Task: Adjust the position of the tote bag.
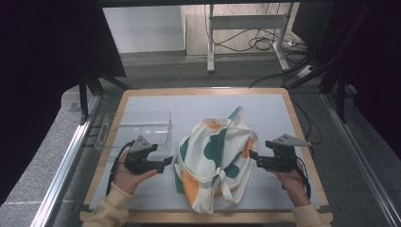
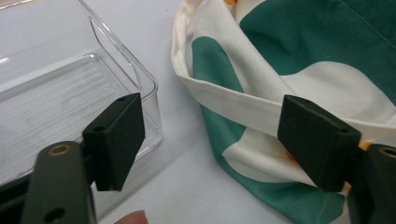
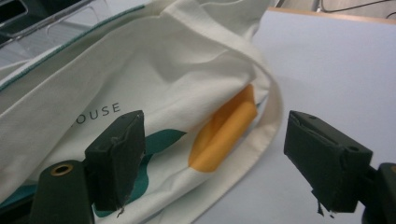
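A cream cloth tote bag (image 1: 213,158) with green and orange patches lies crumpled in the middle of the white mat. My left gripper (image 1: 166,161) is at the bag's left edge, jaws open and pointing right; in the left gripper view (image 2: 210,140) a cream strap of the bag (image 2: 243,102) runs across in front of the jaws. My right gripper (image 1: 252,157) is at the bag's right edge, jaws open and pointing left. In the right gripper view (image 3: 212,154) the bag's folded side (image 3: 140,84) and an orange patch (image 3: 224,135) lie between and beyond the jaws, untouched.
A clear plastic tray (image 1: 135,127) sits left of the bag, just behind my left gripper, and its corner (image 2: 140,84) is close to the left jaw. The mat lies on a wooden-edged table (image 1: 302,142). Cables and a desk frame (image 1: 246,33) lie beyond on the floor.
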The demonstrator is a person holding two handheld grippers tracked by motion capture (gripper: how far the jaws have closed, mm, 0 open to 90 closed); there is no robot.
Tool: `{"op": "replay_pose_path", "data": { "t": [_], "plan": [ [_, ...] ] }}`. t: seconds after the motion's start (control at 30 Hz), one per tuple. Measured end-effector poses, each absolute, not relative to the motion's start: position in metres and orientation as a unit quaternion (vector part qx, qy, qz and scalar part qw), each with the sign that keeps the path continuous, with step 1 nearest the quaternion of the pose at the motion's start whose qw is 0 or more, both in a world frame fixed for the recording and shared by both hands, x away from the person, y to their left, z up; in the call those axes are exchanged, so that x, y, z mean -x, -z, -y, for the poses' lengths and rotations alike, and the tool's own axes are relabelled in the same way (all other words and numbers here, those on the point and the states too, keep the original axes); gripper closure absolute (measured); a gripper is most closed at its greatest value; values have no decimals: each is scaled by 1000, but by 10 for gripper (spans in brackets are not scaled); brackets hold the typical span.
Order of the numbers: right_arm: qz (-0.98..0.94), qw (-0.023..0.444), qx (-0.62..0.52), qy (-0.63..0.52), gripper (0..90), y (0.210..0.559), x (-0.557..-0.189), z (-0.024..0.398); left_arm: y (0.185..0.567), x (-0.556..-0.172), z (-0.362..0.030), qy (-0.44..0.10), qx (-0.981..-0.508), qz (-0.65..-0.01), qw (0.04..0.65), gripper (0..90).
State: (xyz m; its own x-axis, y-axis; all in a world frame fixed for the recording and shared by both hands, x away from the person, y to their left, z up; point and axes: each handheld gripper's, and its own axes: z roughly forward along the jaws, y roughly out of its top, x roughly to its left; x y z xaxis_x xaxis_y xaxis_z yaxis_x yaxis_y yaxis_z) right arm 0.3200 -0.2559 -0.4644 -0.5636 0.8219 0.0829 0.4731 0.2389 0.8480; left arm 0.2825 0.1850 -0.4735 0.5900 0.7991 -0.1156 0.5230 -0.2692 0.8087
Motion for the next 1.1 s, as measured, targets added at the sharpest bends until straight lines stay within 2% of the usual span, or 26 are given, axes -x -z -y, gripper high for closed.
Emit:
{"op": "replay_pose_path", "data": {
  "t": [0.57,0.77,1.1],
  "plan": [
    [-751,180,-439,-460,216,466,-327,272,465,-271,-184,-161,-789,-402,436,250],
    [-757,191,-437,-446,220,466,-324,268,458,-265,-179,-162,-789,-392,445,276],
    [-760,199,-438,-437,223,466,-321,271,456,-264,-164,-145,-793,-358,471,269]
  ]
}}
